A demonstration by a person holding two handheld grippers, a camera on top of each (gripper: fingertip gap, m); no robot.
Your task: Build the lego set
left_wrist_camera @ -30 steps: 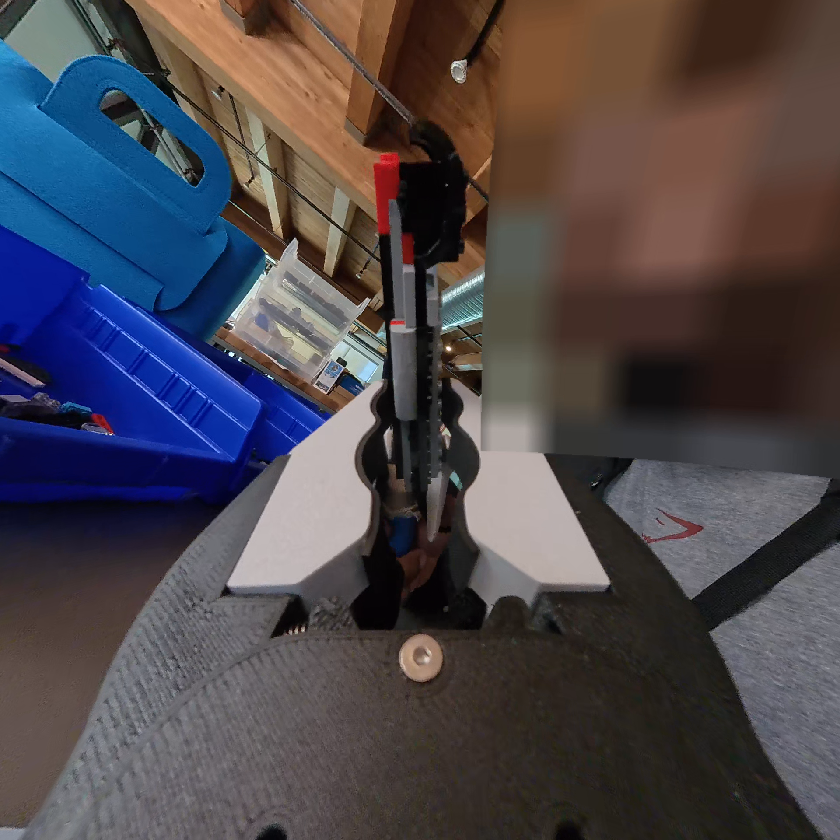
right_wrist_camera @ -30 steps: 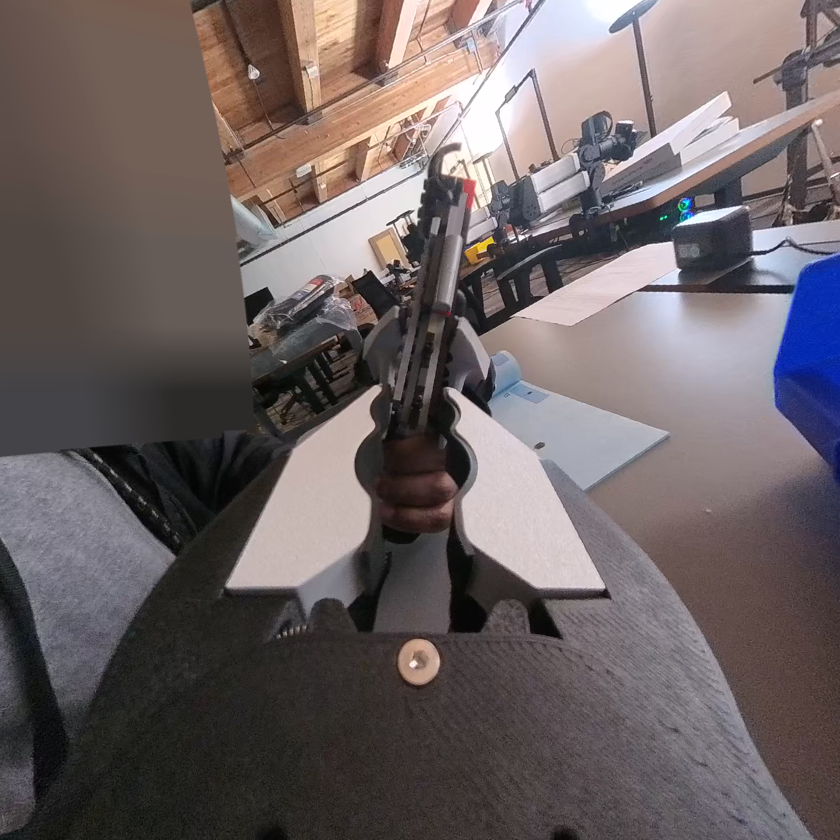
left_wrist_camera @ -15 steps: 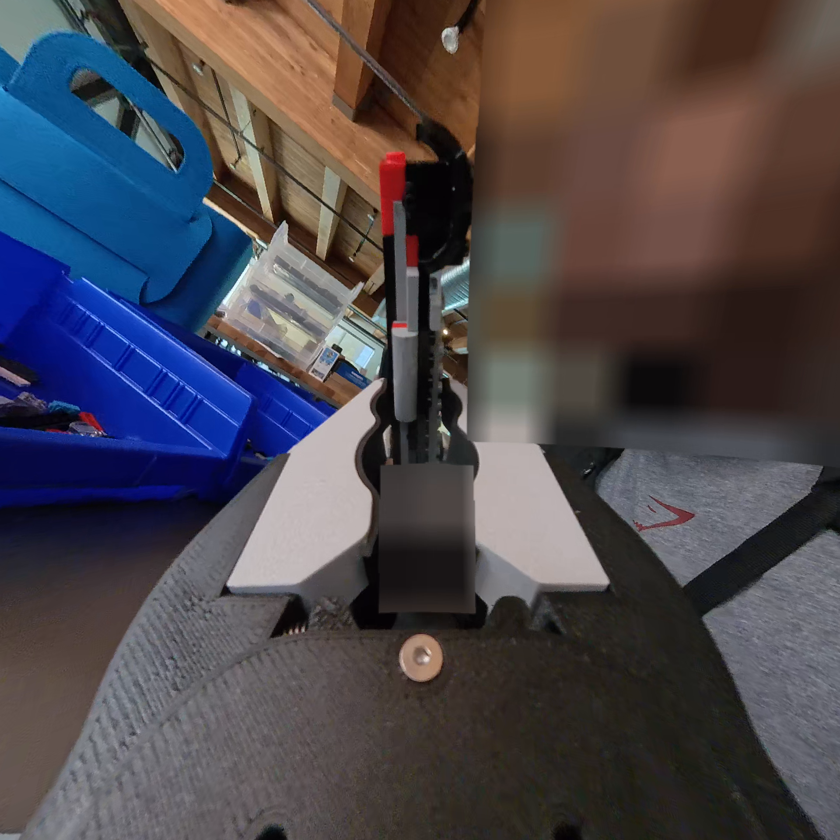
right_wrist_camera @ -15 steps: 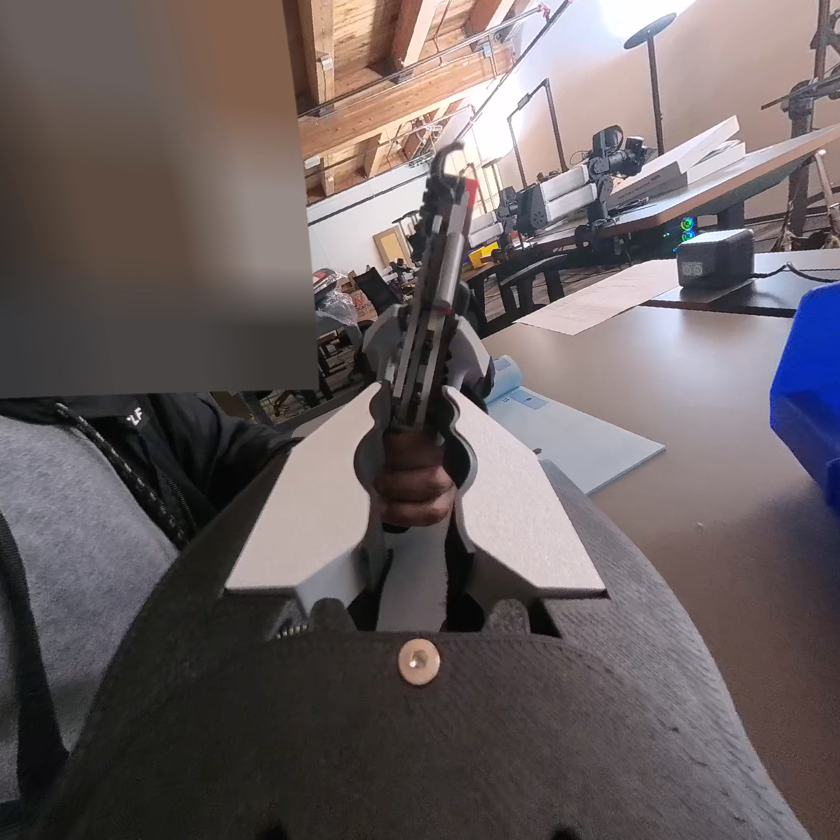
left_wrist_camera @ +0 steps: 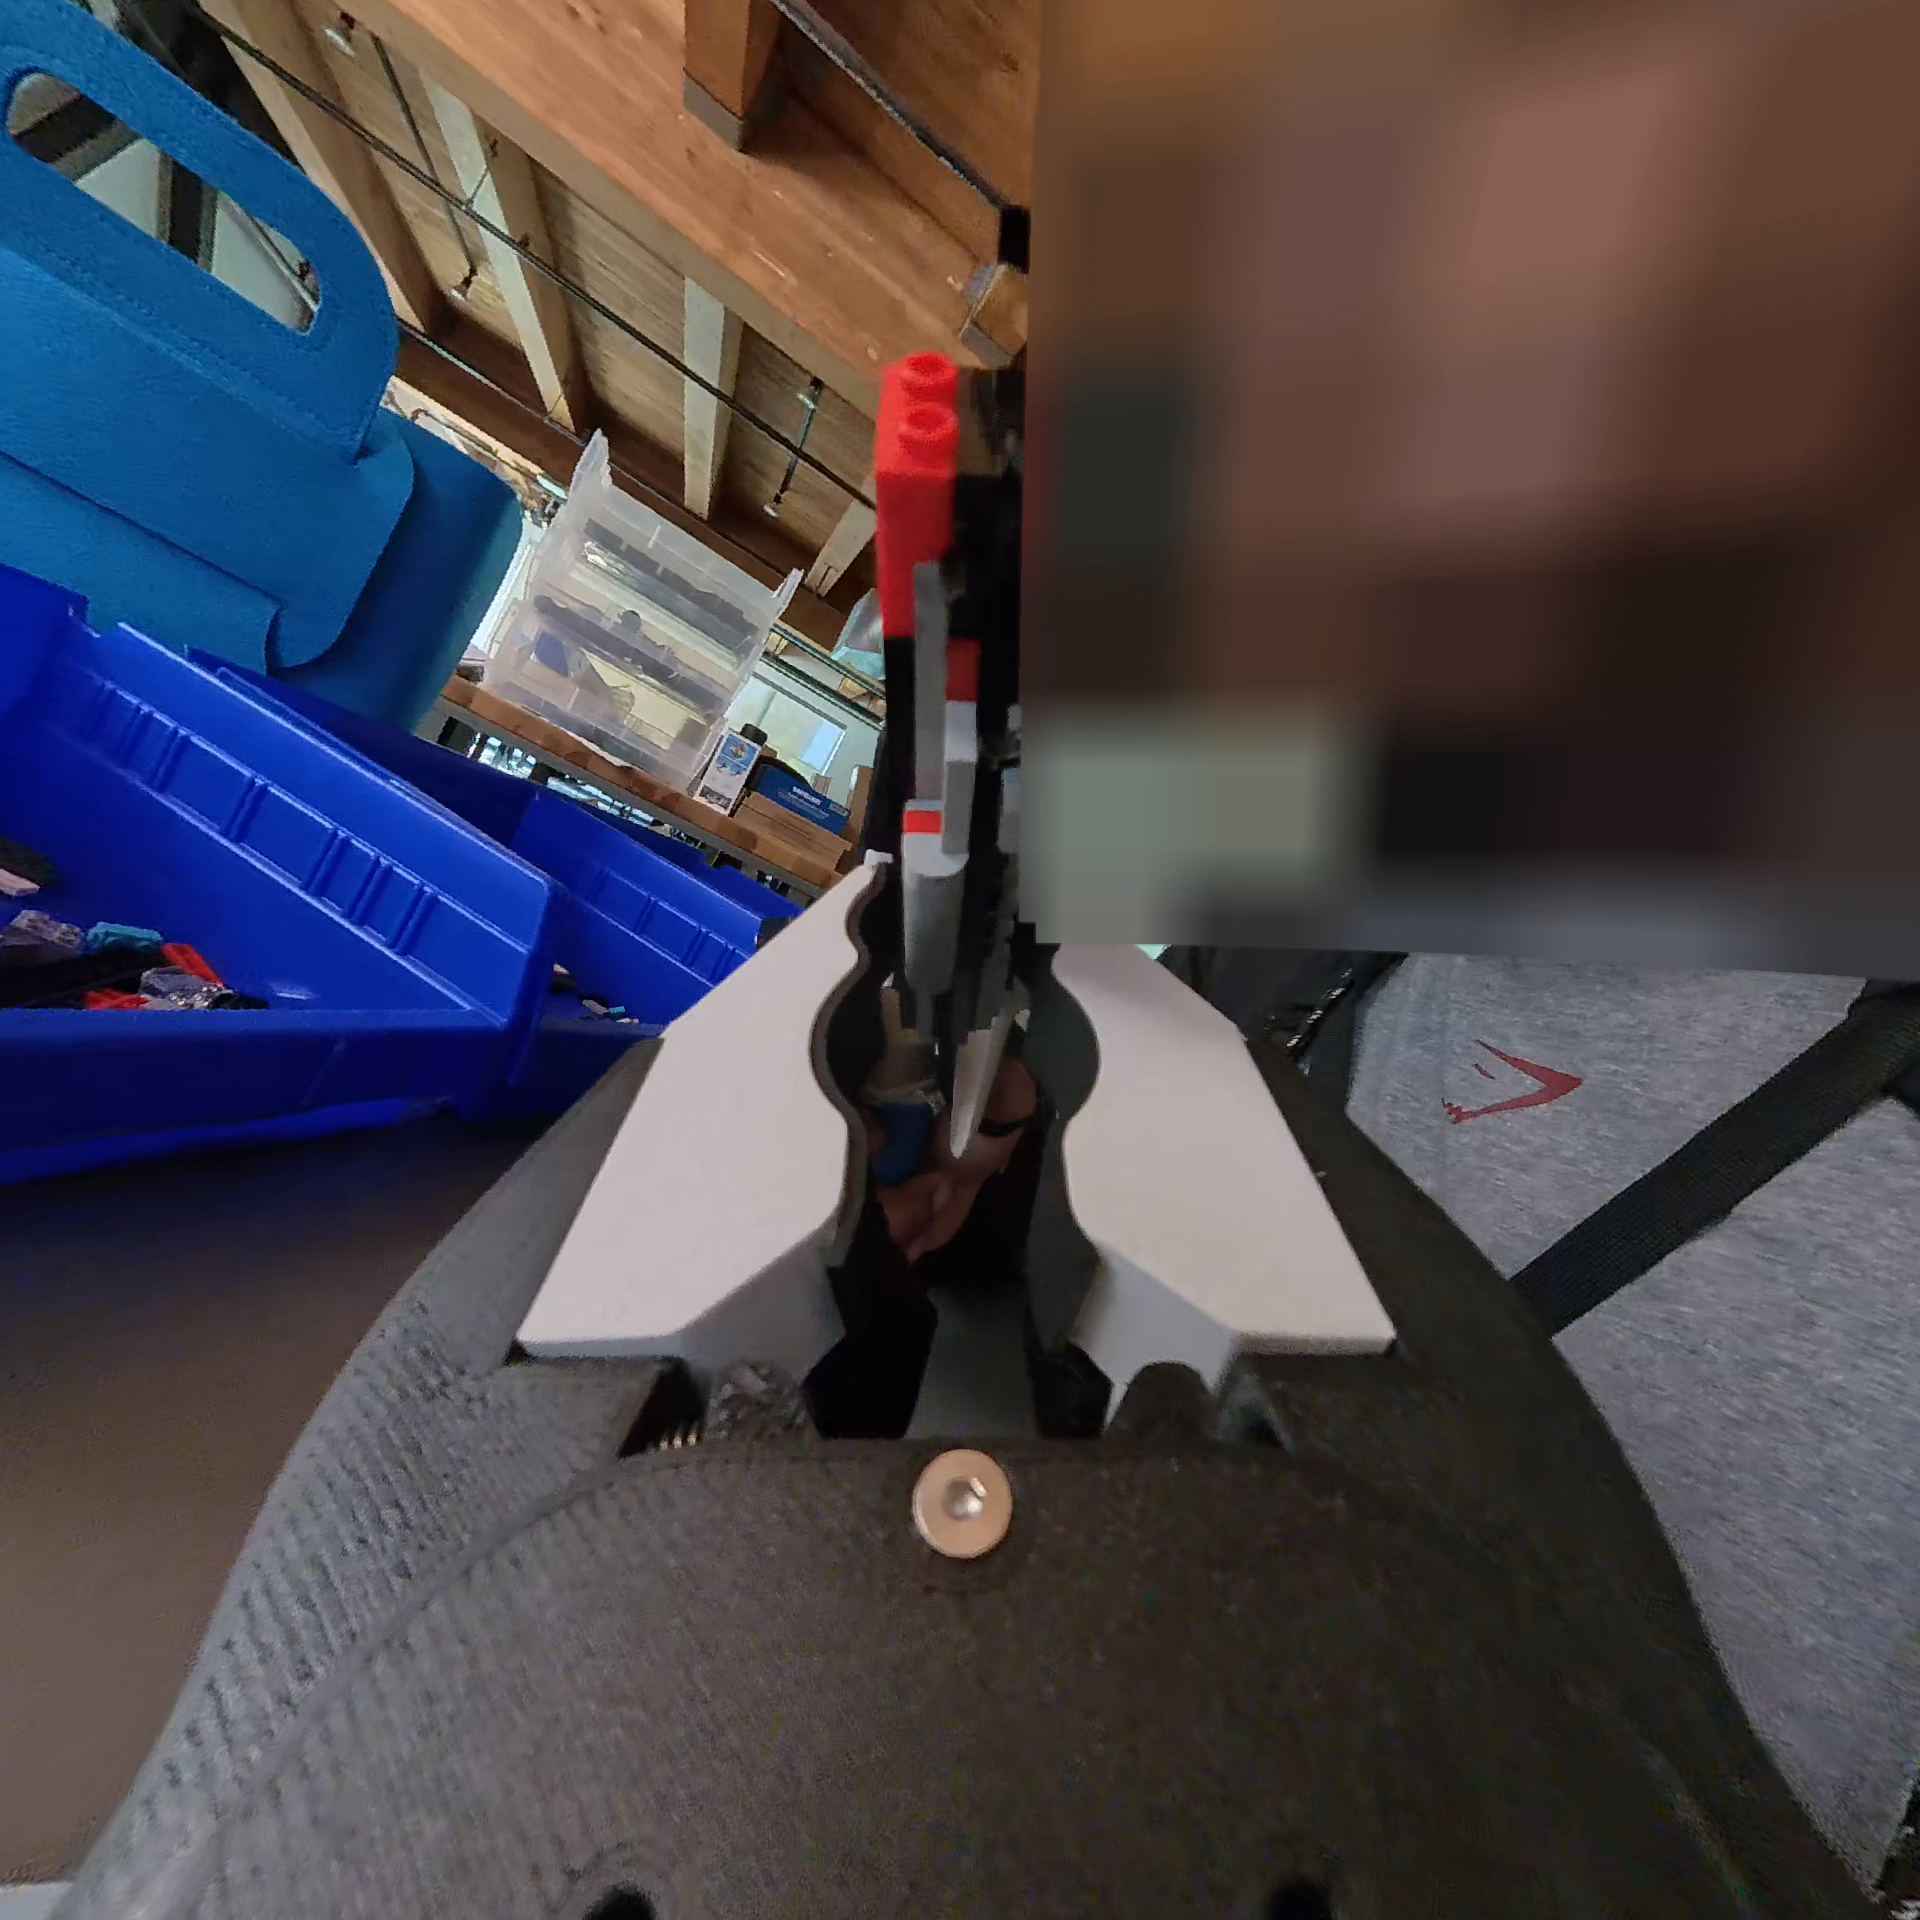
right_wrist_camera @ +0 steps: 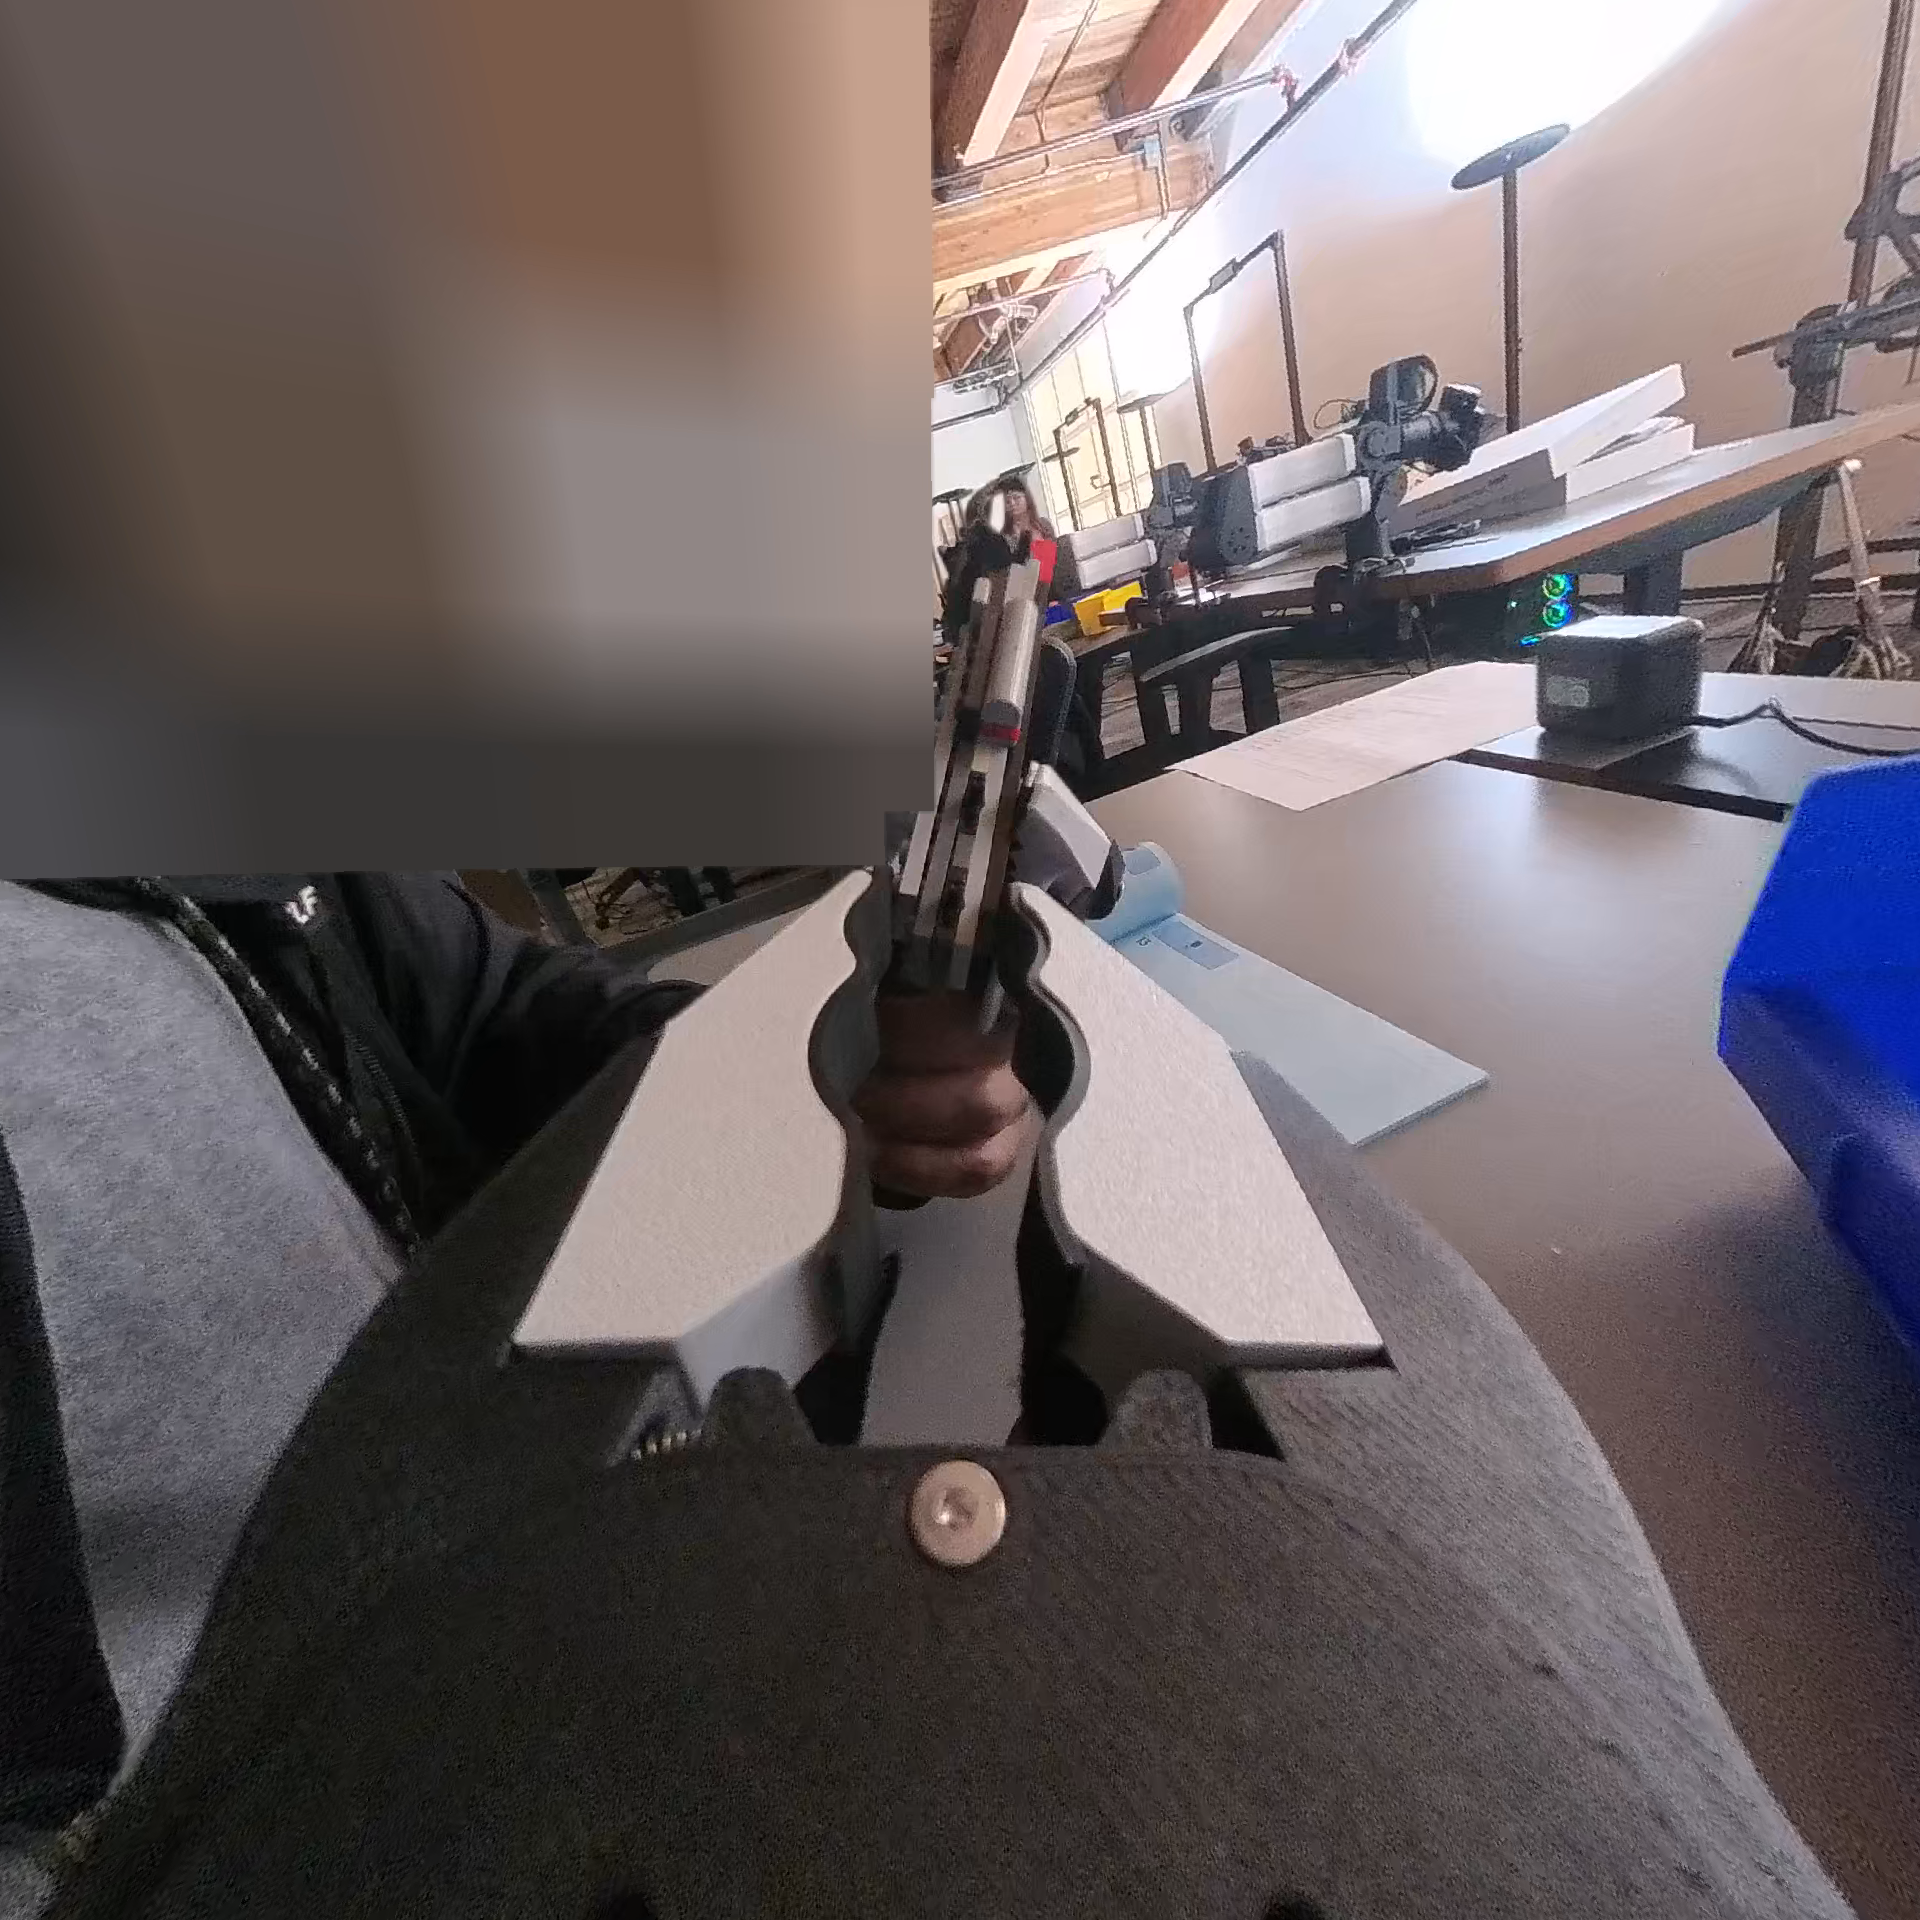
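A long, thin lego model (left_wrist_camera: 940,727) of grey, black and red pieces stands upright between both grippers, with a red brick (left_wrist_camera: 914,468) at its top. My left gripper (left_wrist_camera: 951,904) is shut on the model's lower end. My right gripper (right_wrist_camera: 945,894) is shut on the same model (right_wrist_camera: 992,707) from the opposite side. The two grippers face each other. A hand (right_wrist_camera: 935,1112) on the other gripper shows through the gap behind the fingers. A blurred patch hides the model's top right part in the left wrist view.
Blue bins (left_wrist_camera: 312,883) with loose pieces (left_wrist_camera: 125,966) and a blue felt carrier (left_wrist_camera: 187,343) stand at the left. On the brown table (right_wrist_camera: 1558,987) lie a light blue booklet (right_wrist_camera: 1299,1039) and a blue bin (right_wrist_camera: 1849,987). The person's grey shirt (left_wrist_camera: 1662,1195) is close. My left and right fingertips are right by each other.
Both views have swung a little and the model has turned slightly: the red brick's studs now show and the black hook on top is behind the blur. Both grips are unchanged.
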